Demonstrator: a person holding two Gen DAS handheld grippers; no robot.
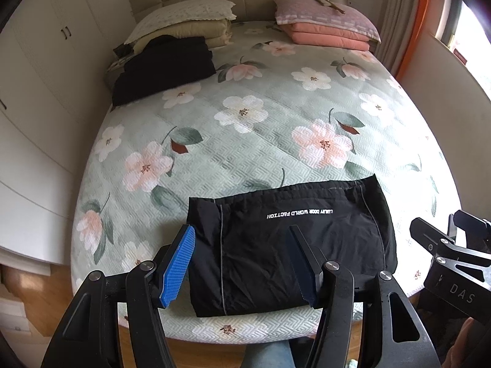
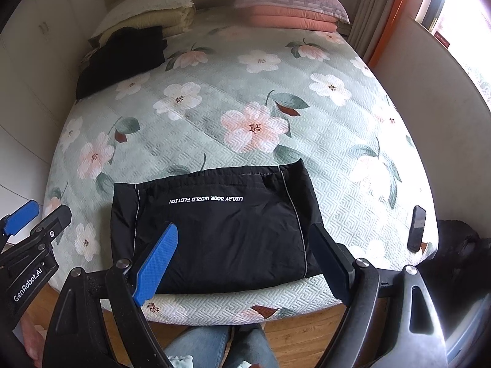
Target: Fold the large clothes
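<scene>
At the far left of the bed [image 1: 245,141], up by the headboard, a dark heap of clothes [image 1: 165,67] lies against a stack of cream bedding [image 1: 196,27], well apart from the work at the near edge. The left gripper [image 1: 242,263] hangs above the near left part of the folded black garment [image 1: 291,239], its blue-padded fingers [image 1: 179,263] apart with nothing between them; they look to be clear of the cloth, though the fisheye view does not settle it. The garment itself lies flat as a neat rectangle at the foot of the flowered bedspread, white lettering upside down across it, its near edge close to the mattress rim. The right gripper [image 2: 245,263] stands over the garment's near right side with its fingers spread wider, also empty. Further right a dark phone [image 2: 416,228] rests on the bedspread near the corner, apart from the garment. The fold looks nearly done, perhaps one more halving or a lift to the pile. The risk, as I judge it, is a pinch that takes only the top layer, so the slick fabric slides open and the stack loses its shape; uneven grips left and right would skew the fold, and a pull toward the person could drag the bundle off the bed edge
</scene>
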